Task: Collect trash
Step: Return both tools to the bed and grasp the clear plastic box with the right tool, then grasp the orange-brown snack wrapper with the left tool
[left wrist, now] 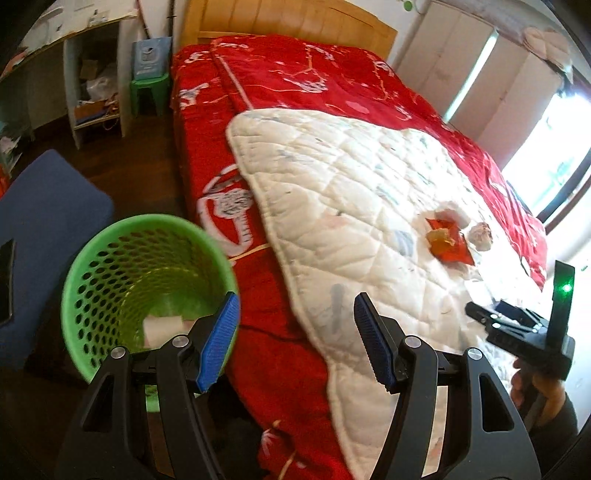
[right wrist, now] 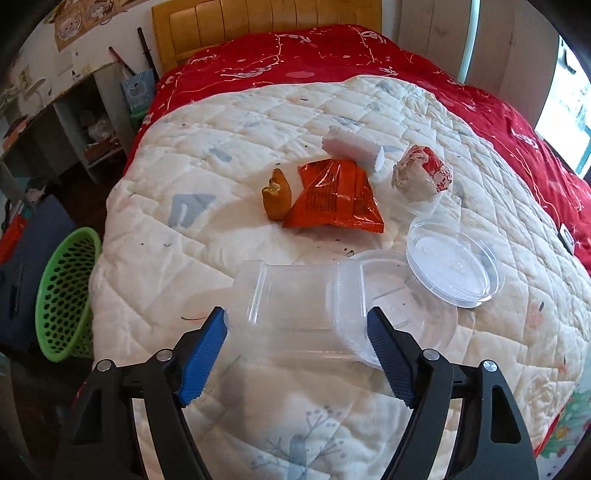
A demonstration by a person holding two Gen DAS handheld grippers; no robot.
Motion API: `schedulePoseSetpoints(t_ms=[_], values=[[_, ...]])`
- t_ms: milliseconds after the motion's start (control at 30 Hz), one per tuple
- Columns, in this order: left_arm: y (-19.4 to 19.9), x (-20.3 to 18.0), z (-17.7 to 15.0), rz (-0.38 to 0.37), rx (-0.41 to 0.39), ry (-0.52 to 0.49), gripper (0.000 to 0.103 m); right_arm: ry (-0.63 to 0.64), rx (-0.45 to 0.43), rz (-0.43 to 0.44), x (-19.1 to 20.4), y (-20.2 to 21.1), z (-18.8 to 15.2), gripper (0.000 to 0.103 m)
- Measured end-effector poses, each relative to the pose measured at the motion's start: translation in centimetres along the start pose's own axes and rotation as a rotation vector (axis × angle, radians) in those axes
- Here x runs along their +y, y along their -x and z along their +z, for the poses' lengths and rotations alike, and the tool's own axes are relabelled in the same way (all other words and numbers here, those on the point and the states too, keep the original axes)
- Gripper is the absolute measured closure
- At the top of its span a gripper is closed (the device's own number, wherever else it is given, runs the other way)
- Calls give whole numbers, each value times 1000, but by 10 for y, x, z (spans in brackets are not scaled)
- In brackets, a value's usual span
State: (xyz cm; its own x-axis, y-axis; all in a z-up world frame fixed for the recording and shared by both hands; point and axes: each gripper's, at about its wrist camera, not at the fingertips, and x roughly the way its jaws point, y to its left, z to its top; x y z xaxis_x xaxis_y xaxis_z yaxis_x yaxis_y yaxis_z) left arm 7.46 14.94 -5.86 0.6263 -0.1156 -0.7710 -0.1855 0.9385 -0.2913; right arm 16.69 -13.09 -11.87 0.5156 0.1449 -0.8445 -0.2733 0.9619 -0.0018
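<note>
A green mesh basket [left wrist: 110, 266] stands on the floor beside the bed, with a white scrap [left wrist: 162, 326] inside. My left gripper [left wrist: 295, 332] is open and empty, above the bed's edge just right of the basket. My right gripper [right wrist: 297, 343] is open, its fingers on either side of a clear plastic container [right wrist: 295, 295] lying on the white quilt [right wrist: 221, 147]. Beyond it lie a clear round lid [right wrist: 454, 266], an orange wrapper [right wrist: 332, 199], a brown scrap [right wrist: 277, 195], a white foam piece [right wrist: 351, 147] and a crumpled wad [right wrist: 421, 173]. The basket also shows in the right wrist view [right wrist: 66, 295].
The white quilt lies over a red blanket [left wrist: 295, 74] on a bed with a wooden headboard [left wrist: 288, 22]. A blue cushion [left wrist: 48, 206] lies left of the basket. A green stool [left wrist: 149, 92] and a white shelf unit [left wrist: 96, 85] stand by the far wall.
</note>
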Motion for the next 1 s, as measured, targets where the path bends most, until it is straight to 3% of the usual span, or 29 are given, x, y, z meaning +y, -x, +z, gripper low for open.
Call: schedulePoseSetpoints(t_ms=[533, 767, 1000], values=[[-58, -124, 21, -195, 62, -182, 39, -20, -77, 41, -28, 49, -11, 29], [-100, -174, 30, -213, 99, -229, 43, -58, -95, 61, -49, 63, -21, 29], [-137, -191, 35, -208, 138, -207, 50, -95, -94, 82, -64, 65, -30, 29]])
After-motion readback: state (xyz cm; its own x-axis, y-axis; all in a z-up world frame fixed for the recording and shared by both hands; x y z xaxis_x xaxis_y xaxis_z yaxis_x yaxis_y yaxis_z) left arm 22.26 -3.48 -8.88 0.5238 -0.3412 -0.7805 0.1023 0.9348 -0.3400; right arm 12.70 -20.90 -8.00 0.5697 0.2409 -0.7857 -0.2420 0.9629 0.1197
